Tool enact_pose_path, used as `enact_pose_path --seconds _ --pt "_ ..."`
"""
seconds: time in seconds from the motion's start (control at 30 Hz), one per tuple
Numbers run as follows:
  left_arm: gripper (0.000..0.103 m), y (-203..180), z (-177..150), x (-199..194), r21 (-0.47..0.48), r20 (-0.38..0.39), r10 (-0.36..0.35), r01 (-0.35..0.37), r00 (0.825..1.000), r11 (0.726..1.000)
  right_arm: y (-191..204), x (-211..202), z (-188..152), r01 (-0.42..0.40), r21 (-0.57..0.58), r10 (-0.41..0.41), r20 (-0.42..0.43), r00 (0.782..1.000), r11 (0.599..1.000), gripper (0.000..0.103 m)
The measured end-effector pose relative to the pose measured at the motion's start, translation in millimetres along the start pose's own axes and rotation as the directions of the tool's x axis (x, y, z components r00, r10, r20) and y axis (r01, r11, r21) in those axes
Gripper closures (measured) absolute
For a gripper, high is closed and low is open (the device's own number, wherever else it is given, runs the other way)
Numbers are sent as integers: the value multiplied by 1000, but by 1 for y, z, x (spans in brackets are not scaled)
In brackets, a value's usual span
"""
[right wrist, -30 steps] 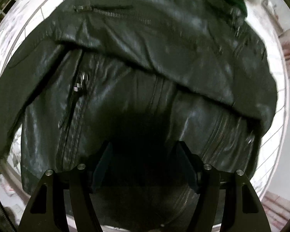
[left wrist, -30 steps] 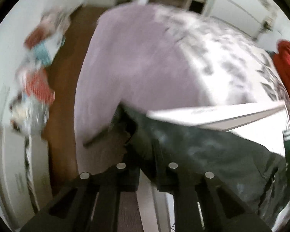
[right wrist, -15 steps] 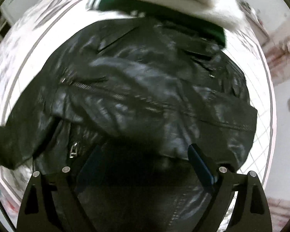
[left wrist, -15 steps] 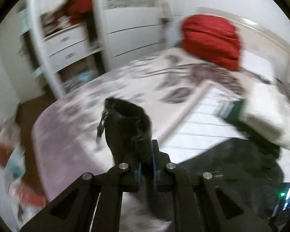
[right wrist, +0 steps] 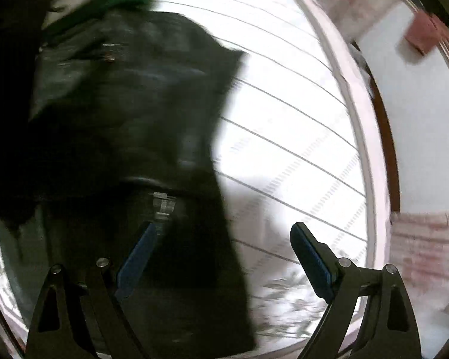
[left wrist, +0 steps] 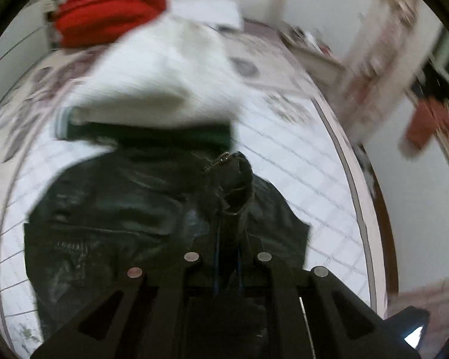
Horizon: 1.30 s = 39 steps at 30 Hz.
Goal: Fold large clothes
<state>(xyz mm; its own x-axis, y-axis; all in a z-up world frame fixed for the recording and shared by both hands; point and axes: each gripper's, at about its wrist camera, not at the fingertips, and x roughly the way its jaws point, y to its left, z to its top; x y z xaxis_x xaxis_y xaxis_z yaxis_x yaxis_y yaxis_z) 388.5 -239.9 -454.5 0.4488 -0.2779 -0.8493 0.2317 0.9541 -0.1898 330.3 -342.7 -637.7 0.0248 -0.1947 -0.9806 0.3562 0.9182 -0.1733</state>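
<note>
Jackets: one black leather jacket (left wrist: 113,218) spread on the bed (left wrist: 299,161).
Left tongs (left wrist: 228,251): pinching a raised jacket fold.
Right tongs (right wrist: 221,257): spread, holding nothing.
Unclear: blurred white-and-green folded garment (left wrist: 152,89).

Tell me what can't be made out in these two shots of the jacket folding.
- Left wrist view: motion blur smears the white folded garment; its type is unreadable.
- Left gripper: which part of the black leather jacket it pinches is unclear.
- Right wrist view: the jacket's left side sinks into shadow and is cut off by the edge.
</note>
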Motion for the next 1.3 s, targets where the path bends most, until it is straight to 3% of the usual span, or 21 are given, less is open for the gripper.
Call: enact_pose_path --seconds 0.1,0.17,0.23,0.27,0.3,0.37,0.5,0.63,0.7,0.83,0.87,0.93,1.0,1.07,1.17,1.2,1.27,1.3 --pt "92 -26 -12 24 75 -92 4 3 996 997 -24 12 -4 -25 56 27 -47 999 998 11" --pt "90 -28 -15 30 95 -133 -4 16 991 995 -38 16 -8 -93 105 102 -79 992 990 11" --pt "80 -29 -19 23 89 -127 -32 44 991 995 -51 17 -10 -157 146 172 -96 980 977 11" --pt "66 -24 -21 17 78 -119 -45 55 992 995 -58 16 -12 -184 167 202 -101 974 969 11" --pt "43 -18 -20 11 60 -111 -57 64 992 996 -65 14 -14 -204 184 226 -103 969 961 11" --pt "20 -7 -20 -8 37 -68 -54 56 996 998 -75 9 -16 -231 205 255 -97 962 951 11" --pt "19 24 -29 -39 9 -17 44 -44 999 999 -91 -7 -13 -295 235 315 -50 948 926 11" --pt "19 91 -51 -53 -115 -58 200 -206 978 972 -80 -21 9 -377 223 385 6 923 899 11" --pt "19 126 -64 -43 -156 -116 288 -304 951 940 -69 -14 27 -408 205 413 21 911 890 19" --pt "19 200 -87 -11 -233 -229 426 -475 875 849 -31 13 70 -475 164 477 30 879 865 59" --pt "19 217 -91 -3 -251 -252 439 -496 863 831 -20 26 81 -463 146 466 10 885 874 60" --pt "16 246 -97 20 -261 -303 460 -536 835 803 -3 52 93 -384 111 390 -36 920 916 60" --pt "0 257 -101 32 -280 -311 441 -525 842 804 9 71 101 -334 85 340 -73 937 939 56" --pt "0 261 -100 39 -288 -307 434 -518 847 806 13 68 109 -302 83 309 -96 946 950 54" --pt "0 256 -99 33 -264 -286 440 -511 851 818 1 51 114 -337 102 345 -74 936 936 53" --pt "0 253 -99 28 -260 -268 434 -498 860 827 -7 46 113 -351 113 359 -52 932 929 49" --pt "0 247 -100 19 -261 -251 415 -474 874 841 -24 48 110 -330 130 338 -39 941 935 19" --pt "0 244 -100 15 -260 -244 406 -462 881 848 -27 55 109 -336 136 346 -58 936 932 17"
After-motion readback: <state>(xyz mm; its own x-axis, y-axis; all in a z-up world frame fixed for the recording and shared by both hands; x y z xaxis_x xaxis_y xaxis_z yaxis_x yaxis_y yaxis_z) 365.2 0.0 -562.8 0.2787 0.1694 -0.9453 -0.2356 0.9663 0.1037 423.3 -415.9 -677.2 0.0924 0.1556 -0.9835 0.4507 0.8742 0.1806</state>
